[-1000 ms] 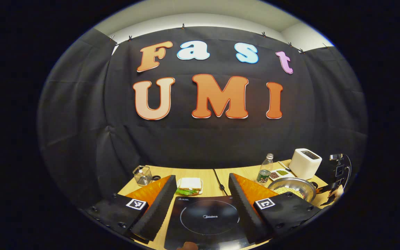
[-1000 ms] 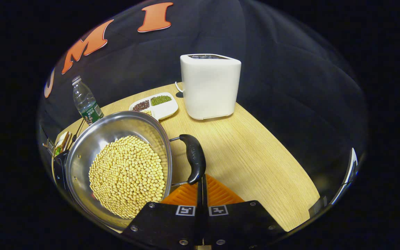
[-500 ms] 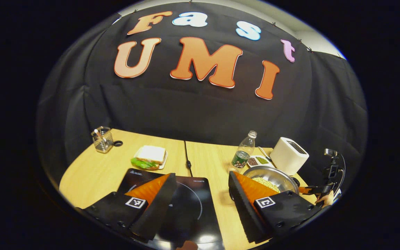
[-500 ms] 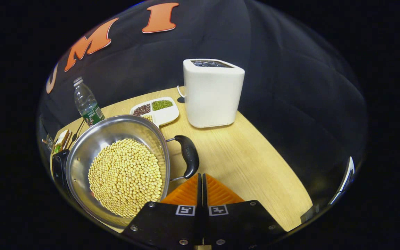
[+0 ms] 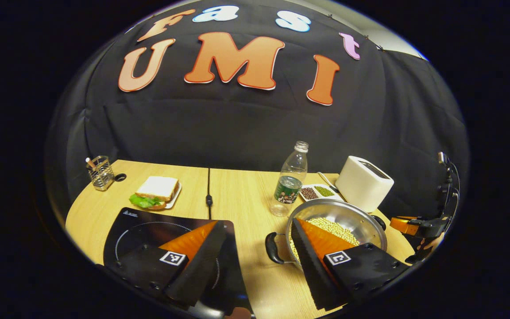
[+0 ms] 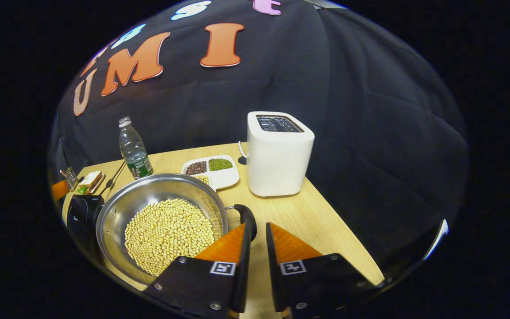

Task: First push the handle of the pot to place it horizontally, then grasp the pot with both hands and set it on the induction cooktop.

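Note:
The steel pot [image 6: 122, 208], filled with soybeans [image 6: 168, 232], stands on the wooden table [image 6: 321, 221]. Its black side handle [image 6: 247, 215] lies just past the left fingertip of my right gripper [image 6: 259, 227], which is open a narrow gap and holds nothing. In the left gripper view the pot [image 5: 348, 212] sits at right with its other black handle [image 5: 272, 248] pointing left. My left gripper [image 5: 256, 223] hangs wide open, its right finger in front of the pot. The black induction cooktop [image 5: 135, 223] lies under its left finger. The right gripper [image 5: 400, 223] shows beyond the pot.
A white toaster [image 6: 279, 153], a divided dish of beans [image 6: 213, 170] and a plastic bottle [image 6: 133, 150] stand behind the pot. A sandwich on a plate [image 5: 155, 192] and a wire holder [image 5: 100, 173] sit at the far left. Bare table [image 5: 246, 195] separates cooktop and pot.
My left gripper has swung down and right, bringing the pot's left handle between its fingers' lines. My right gripper has drawn back and up from the handle and opened from shut to a narrow gap.

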`<move>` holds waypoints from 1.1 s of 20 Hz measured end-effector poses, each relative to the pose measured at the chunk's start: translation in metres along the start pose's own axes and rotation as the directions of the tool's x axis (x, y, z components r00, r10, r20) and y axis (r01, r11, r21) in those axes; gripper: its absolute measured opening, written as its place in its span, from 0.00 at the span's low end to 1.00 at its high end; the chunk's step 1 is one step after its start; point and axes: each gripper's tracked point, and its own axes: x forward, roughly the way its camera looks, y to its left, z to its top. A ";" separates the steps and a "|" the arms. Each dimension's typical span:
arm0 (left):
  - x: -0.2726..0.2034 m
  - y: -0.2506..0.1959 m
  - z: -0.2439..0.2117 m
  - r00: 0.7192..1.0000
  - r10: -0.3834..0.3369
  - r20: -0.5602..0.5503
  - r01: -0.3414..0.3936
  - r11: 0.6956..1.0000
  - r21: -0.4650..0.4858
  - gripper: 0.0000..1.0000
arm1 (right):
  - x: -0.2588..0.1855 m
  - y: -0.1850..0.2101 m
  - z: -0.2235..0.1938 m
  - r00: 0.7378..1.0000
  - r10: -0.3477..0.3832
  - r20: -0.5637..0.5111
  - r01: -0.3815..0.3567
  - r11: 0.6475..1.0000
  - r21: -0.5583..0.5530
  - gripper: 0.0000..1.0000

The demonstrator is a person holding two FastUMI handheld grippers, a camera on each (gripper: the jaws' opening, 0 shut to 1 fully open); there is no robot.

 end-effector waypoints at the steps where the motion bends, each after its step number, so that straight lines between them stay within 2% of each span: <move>1: 0.008 -0.007 -0.006 1.000 -0.009 -0.010 0.010 1.000 0.013 0.99 | 0.003 0.003 0.001 1.000 0.006 0.007 -0.006 1.000 -0.019 0.37; 3: 0.018 -0.025 -0.022 0.998 -0.032 -0.046 0.033 0.999 0.026 0.99 | 0.011 0.009 0.002 1.000 0.013 0.013 -0.012 0.999 -0.050 0.66; 5: 0.032 -0.036 -0.040 0.995 -0.047 -0.089 0.051 0.998 0.040 0.99 | 0.019 0.014 -0.002 1.000 0.023 -0.001 -0.023 0.998 -0.051 0.81; 7: 0.045 -0.040 -0.056 0.991 -0.046 -0.128 0.054 0.997 0.061 0.99 | 0.029 0.019 -0.008 0.999 0.042 -0.031 -0.043 0.999 -0.030 0.91; 8: 0.050 -0.041 -0.063 0.989 -0.042 -0.145 0.052 0.996 0.066 0.99 | 0.034 0.020 -0.011 0.998 0.043 -0.047 -0.044 0.999 -0.022 0.93; 10: 0.064 -0.042 -0.076 0.984 -0.044 -0.172 0.054 0.997 0.058 0.99 | 0.047 0.018 -0.018 0.997 0.040 -0.072 -0.041 0.999 -0.010 0.94; 14: 0.082 -0.041 -0.086 0.978 -0.041 -0.202 0.057 0.996 0.073 0.98 | 0.058 0.027 -0.034 0.985 0.090 -0.151 -0.083 0.995 0.052 0.93; 16: 0.091 -0.039 -0.088 0.978 -0.033 -0.208 0.048 0.996 0.069 0.98 | 0.062 0.030 -0.040 0.980 0.102 -0.173 -0.092 0.994 0.063 0.85; 18: 0.095 -0.034 -0.094 0.975 -0.023 -0.222 0.036 0.998 0.054 0.98 | 0.065 0.033 -0.040 0.977 0.116 -0.176 -0.103 0.991 0.086 0.72; 19: 0.096 -0.033 -0.098 0.970 -0.024 -0.241 0.032 0.999 0.033 0.94 | 0.065 0.033 -0.040 0.975 0.123 -0.187 -0.107 0.990 0.092 0.68; 21: 0.099 -0.034 -0.096 0.971 -0.033 -0.237 0.039 0.999 0.023 0.80 | 0.062 0.033 -0.042 0.971 0.129 -0.201 -0.110 0.989 0.101 0.64; 22: 0.100 -0.034 -0.096 0.969 -0.036 -0.243 0.041 0.999 0.014 0.76 | 0.062 0.032 -0.043 0.970 0.128 -0.206 -0.105 0.988 0.116 0.63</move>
